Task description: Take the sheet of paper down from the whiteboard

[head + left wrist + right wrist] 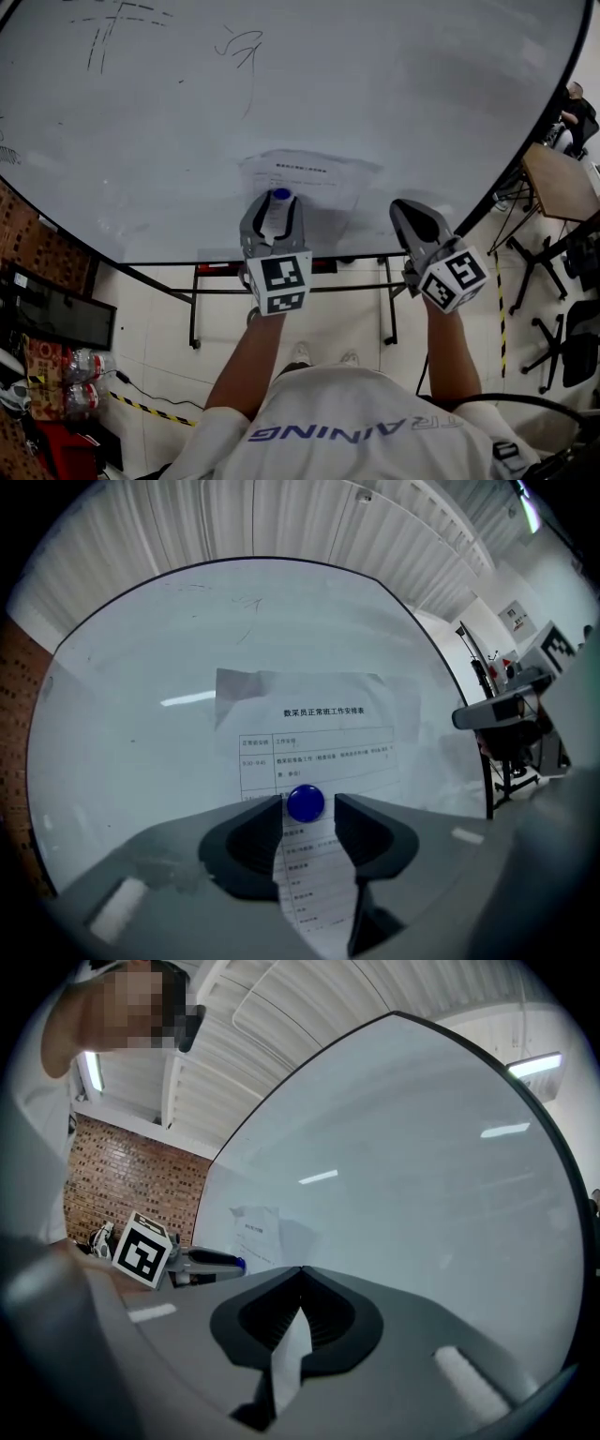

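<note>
A printed sheet of paper [314, 176] hangs on the whiteboard [169, 122], pinned by a round blue magnet [281, 194]. My left gripper [273, 202] points at the board and is open. In the left gripper view the magnet [306, 802] sits between the tips of the left gripper [308, 808], with a small gap beside it, and the paper [319, 726] spreads above. My right gripper [405, 208] is shut to the right of the sheet, holding nothing. The right gripper view shows the right gripper [301, 1270] with its tips together, and the paper [258, 1232] far to the left.
Faint marker scribbles [239, 45] mark the board's upper part. The board's stand and ledge [281, 272] lie below my hands. A desk [562, 183] and office chairs [553, 262] stand at the right, a dark monitor [56, 314] and water bottles [80, 375] at the left.
</note>
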Available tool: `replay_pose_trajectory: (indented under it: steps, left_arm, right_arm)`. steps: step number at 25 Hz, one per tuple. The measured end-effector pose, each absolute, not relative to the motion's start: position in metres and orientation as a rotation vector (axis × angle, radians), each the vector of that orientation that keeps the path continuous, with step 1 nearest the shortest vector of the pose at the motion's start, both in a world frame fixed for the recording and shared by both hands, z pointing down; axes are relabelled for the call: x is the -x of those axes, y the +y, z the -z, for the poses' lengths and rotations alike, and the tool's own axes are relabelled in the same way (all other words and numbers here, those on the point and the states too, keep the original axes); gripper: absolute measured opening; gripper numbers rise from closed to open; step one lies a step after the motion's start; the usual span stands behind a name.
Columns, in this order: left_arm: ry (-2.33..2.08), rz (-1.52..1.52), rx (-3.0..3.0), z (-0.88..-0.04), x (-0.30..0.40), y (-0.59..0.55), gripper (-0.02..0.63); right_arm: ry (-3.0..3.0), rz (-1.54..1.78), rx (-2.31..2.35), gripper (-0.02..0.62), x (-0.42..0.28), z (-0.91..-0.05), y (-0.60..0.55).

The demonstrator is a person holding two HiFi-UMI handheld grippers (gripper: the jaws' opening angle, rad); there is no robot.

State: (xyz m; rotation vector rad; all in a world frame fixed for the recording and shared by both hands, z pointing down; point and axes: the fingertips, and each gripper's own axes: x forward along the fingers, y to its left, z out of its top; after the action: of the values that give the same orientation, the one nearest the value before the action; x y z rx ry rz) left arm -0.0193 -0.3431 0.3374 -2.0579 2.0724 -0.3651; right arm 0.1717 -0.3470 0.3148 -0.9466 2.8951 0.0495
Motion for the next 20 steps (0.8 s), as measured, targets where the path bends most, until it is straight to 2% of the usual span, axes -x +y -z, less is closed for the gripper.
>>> replay_pose_trajectory:
  steps: [7, 15, 16, 18, 20]
  left_arm:
    - [2.102, 0.351, 2.018, -0.336, 0.021, -0.346, 0.132]
    - [2.053, 0.309, 2.114, -0.336, 0.022, -0.345, 0.129]
    - [2.050, 0.303, 2.123, -0.336, 0.022, -0.345, 0.129]
    - [2.045, 0.296, 2.133, -0.335, 0.023, -0.344, 0.129]
    - [2.043, 0.291, 2.139, -0.335, 0.024, -0.344, 0.129]
  right_arm:
    - [2.881, -0.037, 0.960, 0.006, -0.175, -0.315, -0.350]
    - [2.878, -0.142, 0.949, 0.008, -0.166, -0.296, -0.351]
    - [2.885, -0.159, 0.954, 0.023, -0.165, -0.295, -0.353]
    - [2.918, -0.204, 0.915, 0.137, -0.155, -0.290, -0.352]
    - [2.957, -0.263, 0.834, 0.164, -0.142, -0.285, -0.344]
